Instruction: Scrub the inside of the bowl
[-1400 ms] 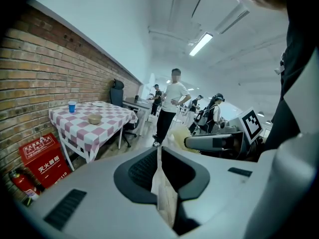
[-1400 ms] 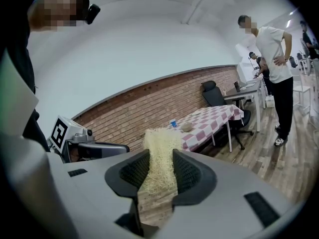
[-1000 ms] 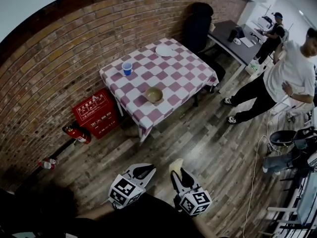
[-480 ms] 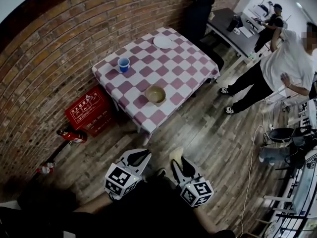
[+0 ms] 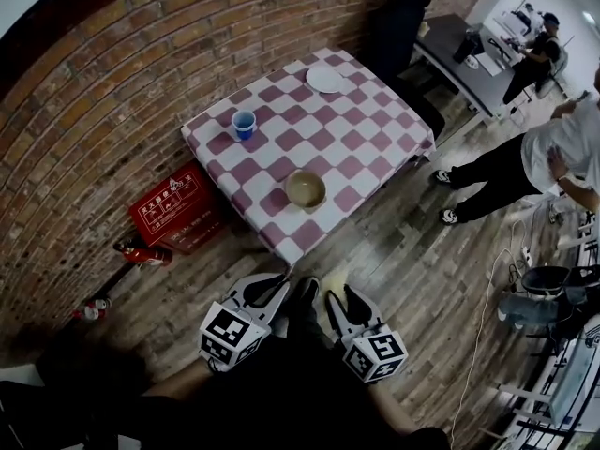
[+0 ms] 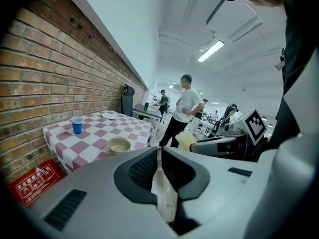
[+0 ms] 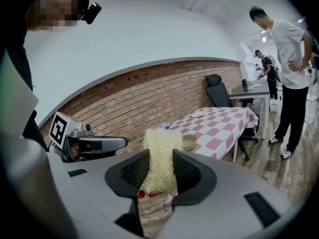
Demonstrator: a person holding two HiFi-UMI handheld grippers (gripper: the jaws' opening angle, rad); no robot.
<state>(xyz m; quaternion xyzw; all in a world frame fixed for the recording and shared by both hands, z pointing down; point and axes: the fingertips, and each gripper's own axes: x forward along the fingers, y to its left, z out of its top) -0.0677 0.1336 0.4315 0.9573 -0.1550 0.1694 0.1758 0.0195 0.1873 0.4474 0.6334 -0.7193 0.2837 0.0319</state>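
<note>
The left gripper (image 5: 273, 287) had its jaws drawn together with nothing between them; only a thin sliver of wooden floor (image 5: 412, 261) showed through the gap in the left gripper view. Just beside it, the right gripper (image 5: 340, 297) was clamped on a pale yellow scrubber (image 7: 160, 153), which looked like a wad of coarse fibre, though the picture was too soft to be sure. The wad stuck out past the jaw tips.

The bowl (image 5: 306, 190) lay ahead of both grippers and well apart from them, upright near the closest edge of a table (image 5: 356, 139) with a pink and white checked cloth. From the left gripper it sat ahead and a little to the left of the jaws; from the right gripper it showed just to the right of the scrubber's top. Farther along the table beyond the bowl stood a blue cup (image 5: 244, 124), and at the far end lay a white plate (image 5: 324, 80).

To the left of the grippers, against the brick wall (image 5: 112, 111), sat a red box (image 5: 173, 214) on the floor. Off to the right of the grippers stood a person in a white shirt (image 7: 289, 59)
</note>
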